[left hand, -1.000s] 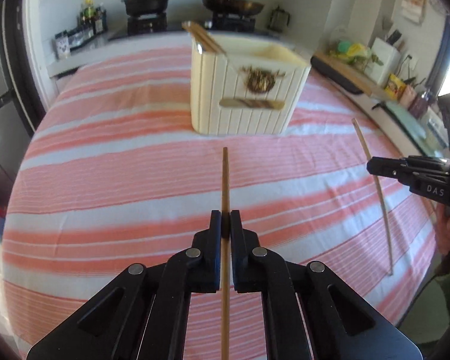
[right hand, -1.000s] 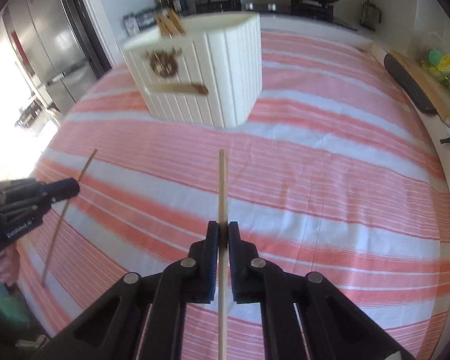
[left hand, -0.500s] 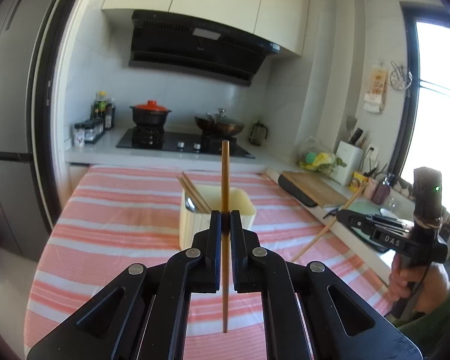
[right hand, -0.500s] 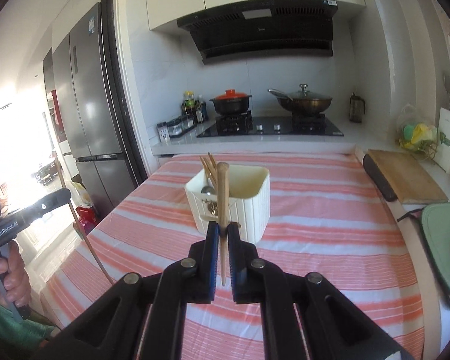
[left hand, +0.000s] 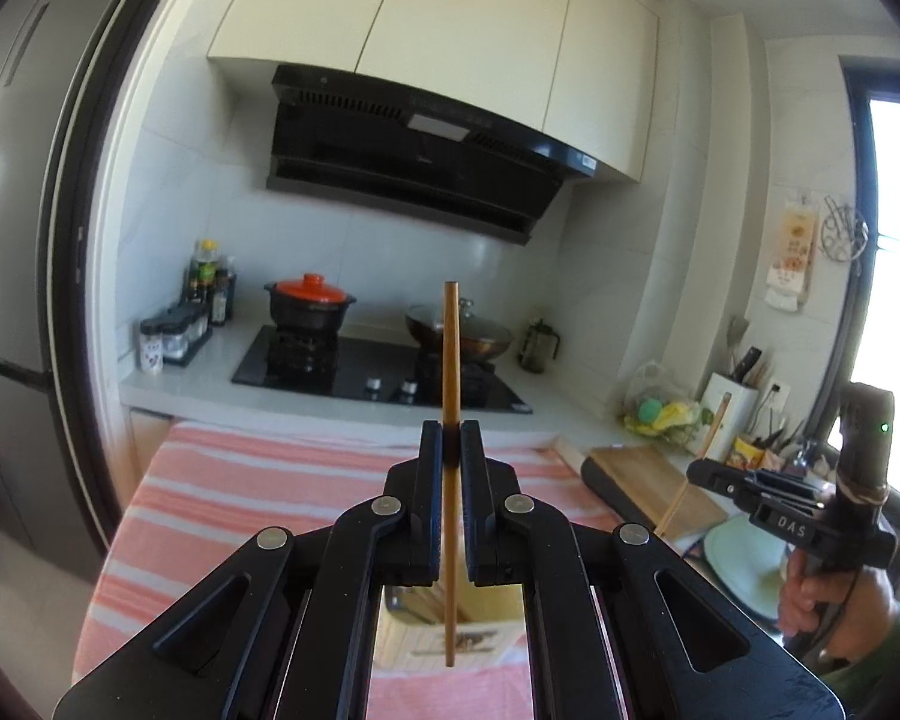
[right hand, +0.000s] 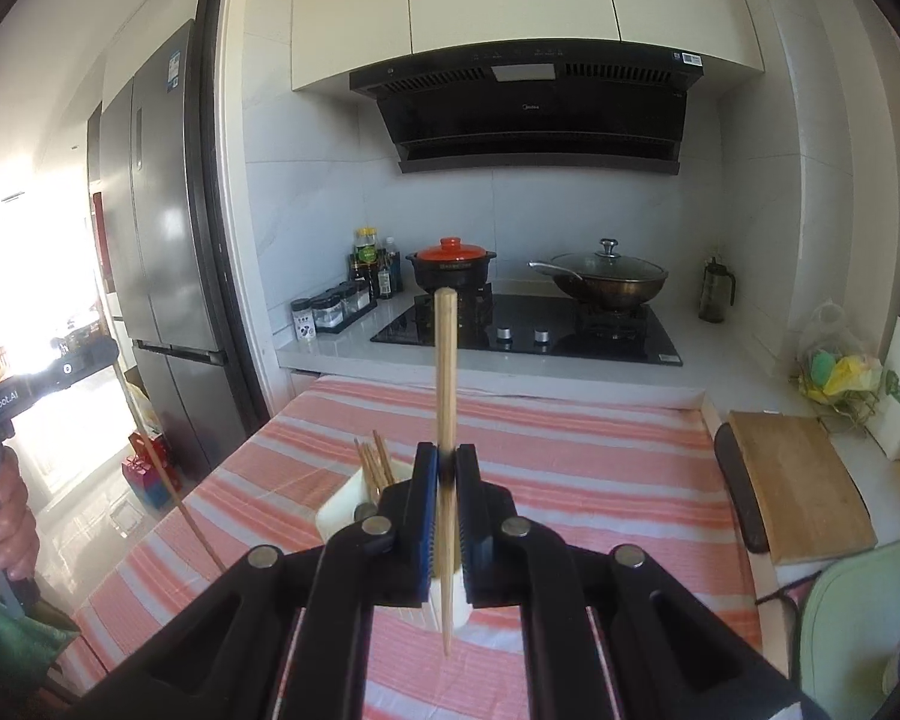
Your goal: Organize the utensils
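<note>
Each hand-held gripper, left and right, is clamped mid-shaft on a chopstick: light, stiff, slippery wood, likely to pivot; the other likewise.

My two grippers hang above the striped table, each with an upright chopstick. The utensil holder stands on the table below them, chopsticks inside. Behind the table runs the counter with the stove; a cutting board lies right.

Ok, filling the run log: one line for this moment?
left claw: shut on chopstick | right claw: shut on second chopstick | both above utensil holder | table
</note>
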